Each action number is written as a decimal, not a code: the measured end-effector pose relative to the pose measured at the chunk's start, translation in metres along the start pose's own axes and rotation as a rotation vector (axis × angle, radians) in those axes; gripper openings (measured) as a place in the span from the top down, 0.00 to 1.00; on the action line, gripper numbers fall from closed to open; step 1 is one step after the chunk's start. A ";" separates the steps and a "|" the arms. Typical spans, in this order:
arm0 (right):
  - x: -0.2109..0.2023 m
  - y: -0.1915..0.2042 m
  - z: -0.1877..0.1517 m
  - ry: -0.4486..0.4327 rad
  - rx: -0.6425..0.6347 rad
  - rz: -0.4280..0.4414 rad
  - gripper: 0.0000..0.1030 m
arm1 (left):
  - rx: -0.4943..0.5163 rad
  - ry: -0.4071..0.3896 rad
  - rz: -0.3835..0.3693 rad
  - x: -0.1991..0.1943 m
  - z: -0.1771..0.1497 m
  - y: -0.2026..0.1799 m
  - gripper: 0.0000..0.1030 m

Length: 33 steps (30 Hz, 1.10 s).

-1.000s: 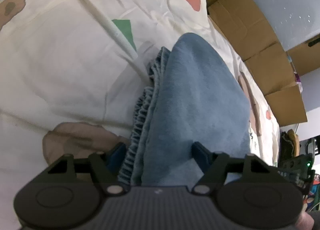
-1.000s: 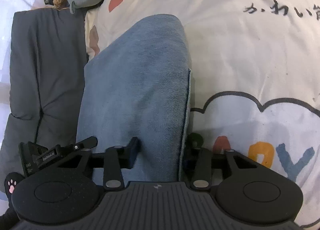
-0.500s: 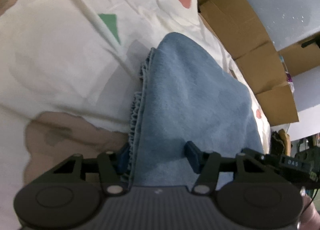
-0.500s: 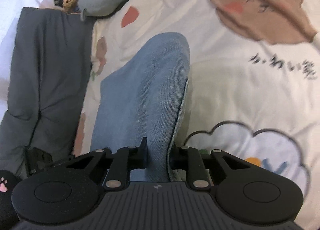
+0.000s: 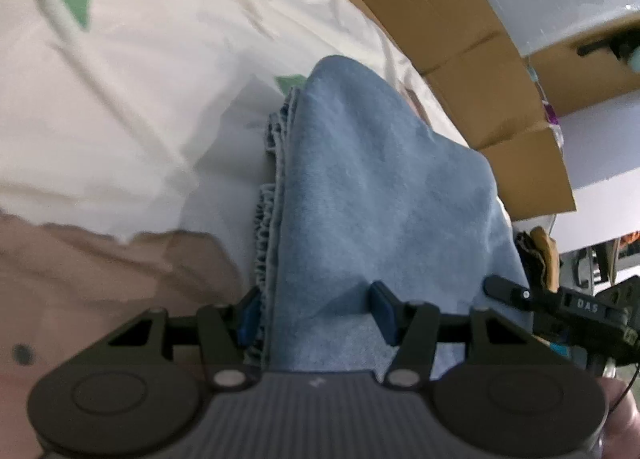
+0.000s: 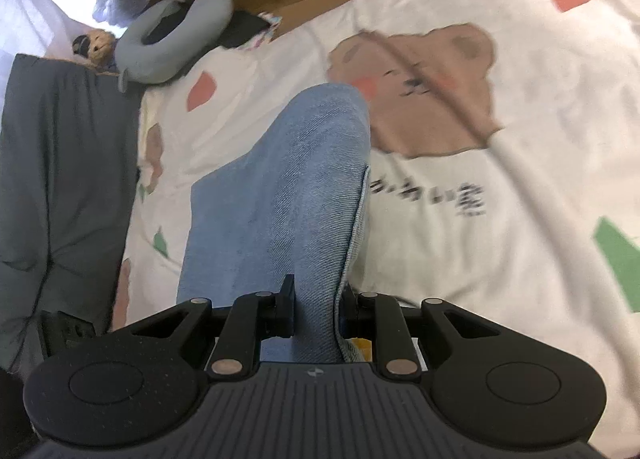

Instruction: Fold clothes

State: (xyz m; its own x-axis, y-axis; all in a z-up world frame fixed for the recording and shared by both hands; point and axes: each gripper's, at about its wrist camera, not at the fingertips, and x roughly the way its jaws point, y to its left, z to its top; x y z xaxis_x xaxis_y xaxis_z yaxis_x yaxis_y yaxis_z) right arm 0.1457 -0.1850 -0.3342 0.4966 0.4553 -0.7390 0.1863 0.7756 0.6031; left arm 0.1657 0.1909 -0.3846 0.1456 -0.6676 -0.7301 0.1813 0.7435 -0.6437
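Observation:
A blue denim garment (image 5: 380,187) with a gathered elastic edge hangs folded over a white printed bedsheet (image 5: 140,119). My left gripper (image 5: 314,313) is shut on the garment's near end. Its blue pads (image 5: 382,311) press a thick bunch of cloth from both sides. In the right wrist view the same denim garment (image 6: 280,187) runs away from me with its far end resting on the sheet. My right gripper (image 6: 316,309) is shut on a narrow fold of it. Both grippers hold the near edge raised above the bed.
Brown cardboard boxes (image 5: 460,59) line the bed's far side. A dark grey quilt (image 6: 60,179) lies along the left, with a grey neck pillow (image 6: 172,43) and a small plush toy (image 6: 96,45) beyond it. The bear-print sheet (image 6: 520,219) spreads to the right.
Both grippers closed on the denim and then lifted it. They have carried its near edge across the bed, so more of the sheet shows below.

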 end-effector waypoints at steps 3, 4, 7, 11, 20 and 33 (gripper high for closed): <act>-0.011 -0.012 0.003 -0.021 0.000 -0.021 0.82 | 0.019 0.011 -0.013 0.010 -0.002 -0.012 0.43; -0.015 -0.016 0.003 -0.030 0.001 -0.029 0.82 | 0.024 0.016 -0.018 0.014 -0.003 -0.016 0.43; -0.026 -0.027 0.004 -0.057 0.024 -0.046 0.82 | 0.037 0.028 -0.024 0.021 -0.005 -0.027 0.44; -0.035 -0.040 0.007 -0.081 0.025 -0.069 0.82 | 0.047 0.041 -0.035 0.033 -0.003 -0.035 0.45; -0.030 -0.062 0.000 -0.116 0.024 -0.162 0.76 | 0.091 0.050 -0.006 0.032 0.006 -0.035 0.48; -0.048 -0.085 -0.008 -0.191 0.131 -0.233 0.64 | 0.276 -0.017 0.103 0.016 0.033 -0.098 0.45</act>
State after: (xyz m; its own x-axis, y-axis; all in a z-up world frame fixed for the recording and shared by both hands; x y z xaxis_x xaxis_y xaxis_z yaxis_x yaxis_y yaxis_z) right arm 0.0995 -0.2693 -0.3517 0.5756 0.1724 -0.7994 0.4147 0.7809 0.4670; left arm 0.1825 0.1064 -0.3259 0.1931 -0.5913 -0.7830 0.4221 0.7704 -0.4778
